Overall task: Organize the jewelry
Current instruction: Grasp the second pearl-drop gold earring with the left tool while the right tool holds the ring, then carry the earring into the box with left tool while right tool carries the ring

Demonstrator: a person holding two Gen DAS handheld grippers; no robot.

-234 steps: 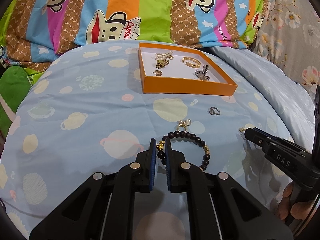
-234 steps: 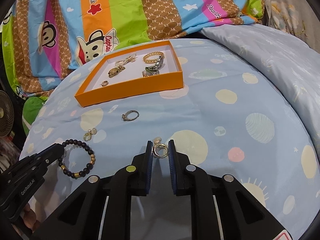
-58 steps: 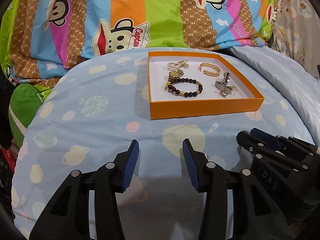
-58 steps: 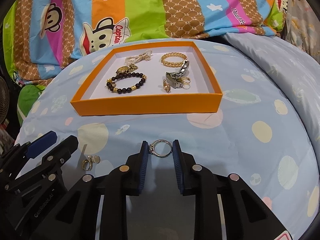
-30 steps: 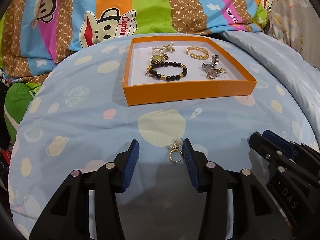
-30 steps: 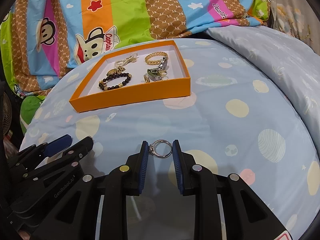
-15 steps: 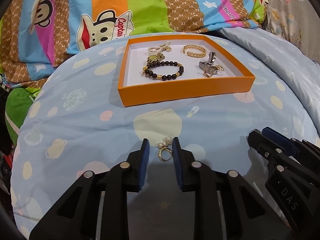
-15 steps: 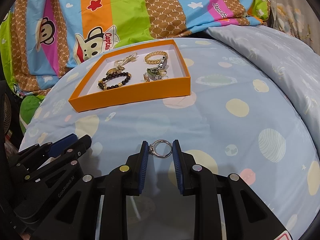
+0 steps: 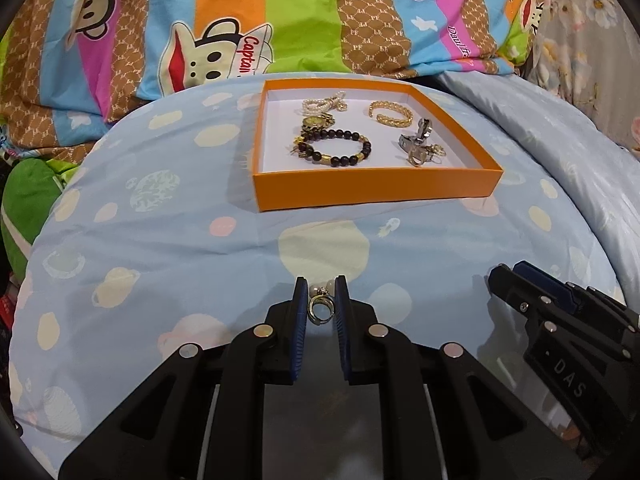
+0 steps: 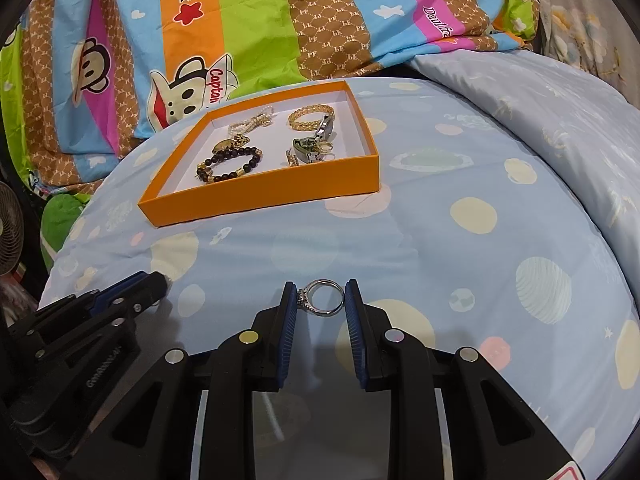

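1. Pale blue bedding (image 9: 168, 248) printed with cream planets covered a rounded surface, with a bright striped monkey-print quilt (image 9: 240, 32) bunched up behind it.
2. Beyond both pairs of jaws sat a shallow orange tray (image 9: 376, 188) with a white floor, well apart from the fingertips.
3. Inside the tray lay a dark beaded bracelet (image 9: 340, 152), a gold chain bracelet (image 9: 390, 114), a pearl strand (image 9: 320, 104) and a silver clip (image 9: 416, 144) with small rings beside it.
4. The left gripper (image 9: 321, 300) had just been closing; its blue pads were nearly together and pressed on a small gold pearl ring (image 9: 320, 308), whose pearls poked out past the tips.
5. The right gripper (image 10: 321, 300) stood slightly apart, its pads clamped on either side of a silver ring (image 10: 325, 298) set with small stones, held at the very tips.
6. Each gripper appeared at the edge of the other's view, low and off to one side of the jaws.
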